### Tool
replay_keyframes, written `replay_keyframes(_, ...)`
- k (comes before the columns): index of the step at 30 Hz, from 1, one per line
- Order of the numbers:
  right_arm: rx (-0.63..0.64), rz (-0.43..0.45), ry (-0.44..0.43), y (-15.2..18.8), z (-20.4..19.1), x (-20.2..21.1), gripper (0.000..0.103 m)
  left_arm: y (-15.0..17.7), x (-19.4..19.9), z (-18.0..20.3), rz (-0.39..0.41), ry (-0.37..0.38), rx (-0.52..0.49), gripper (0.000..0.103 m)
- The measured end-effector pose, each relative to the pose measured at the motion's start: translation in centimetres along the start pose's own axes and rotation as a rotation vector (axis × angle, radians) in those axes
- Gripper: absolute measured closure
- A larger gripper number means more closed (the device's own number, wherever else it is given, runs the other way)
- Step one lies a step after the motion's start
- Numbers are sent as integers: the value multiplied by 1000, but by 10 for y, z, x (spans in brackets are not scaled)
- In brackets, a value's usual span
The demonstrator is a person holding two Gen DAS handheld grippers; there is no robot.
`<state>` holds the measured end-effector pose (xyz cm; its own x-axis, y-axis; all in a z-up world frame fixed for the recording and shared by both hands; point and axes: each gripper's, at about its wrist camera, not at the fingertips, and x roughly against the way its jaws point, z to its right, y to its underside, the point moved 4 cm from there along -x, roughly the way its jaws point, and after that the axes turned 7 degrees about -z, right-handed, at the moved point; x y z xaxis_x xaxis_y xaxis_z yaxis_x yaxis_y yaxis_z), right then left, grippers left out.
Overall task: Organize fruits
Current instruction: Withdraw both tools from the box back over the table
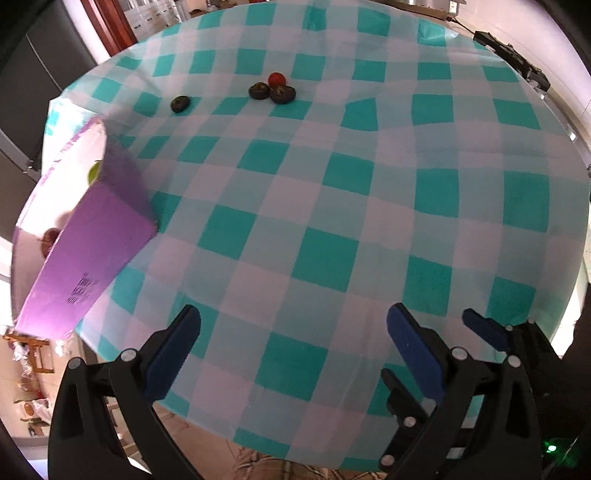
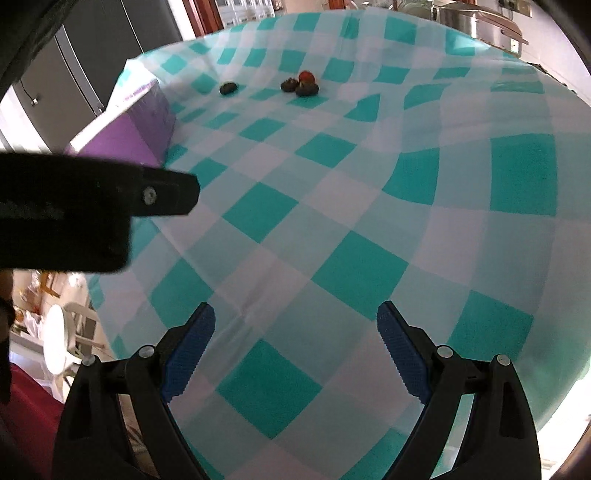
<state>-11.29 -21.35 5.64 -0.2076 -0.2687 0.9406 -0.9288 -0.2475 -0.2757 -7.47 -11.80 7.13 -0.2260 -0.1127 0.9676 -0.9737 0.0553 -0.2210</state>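
A red fruit (image 1: 276, 78) and two dark round fruits (image 1: 259, 91) (image 1: 283, 94) sit together at the far side of the checked tablecloth (image 1: 332, 206). Another dark fruit (image 1: 180, 103) lies alone to their left. A purple box (image 1: 92, 236) stands at the table's left edge with a green fruit (image 1: 94, 173) and a reddish fruit (image 1: 50, 240) inside. My left gripper (image 1: 291, 332) is open and empty near the front edge. My right gripper (image 2: 295, 328) is open and empty; it shows beside the left one (image 1: 476, 328). The same fruits (image 2: 306, 76) (image 2: 228, 88) and box (image 2: 125, 136) show in the right wrist view.
The left gripper's body (image 2: 92, 203) crosses the left of the right wrist view. A steel pot (image 2: 476, 18) stands beyond the table's far right. A black power strip (image 1: 513, 59) lies at the far right edge. White chairs (image 2: 70, 343) stand below the table's left.
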Motion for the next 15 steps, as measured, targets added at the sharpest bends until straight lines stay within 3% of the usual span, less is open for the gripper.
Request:
replay_keyframes(4, 23, -12, 45, -20, -7, -14, 16, -25, -8, -20, -1, 23, -2, 2)
replay_keyframes(8, 27, 31, 89, -57, -14, -22, 16, -75, -11, -66, 42, 63, 68, 2)
replay_keyframes(15, -121, 120, 155, -168, -13, -45, 16, -182, -29, -188, 99, 90, 247, 2)
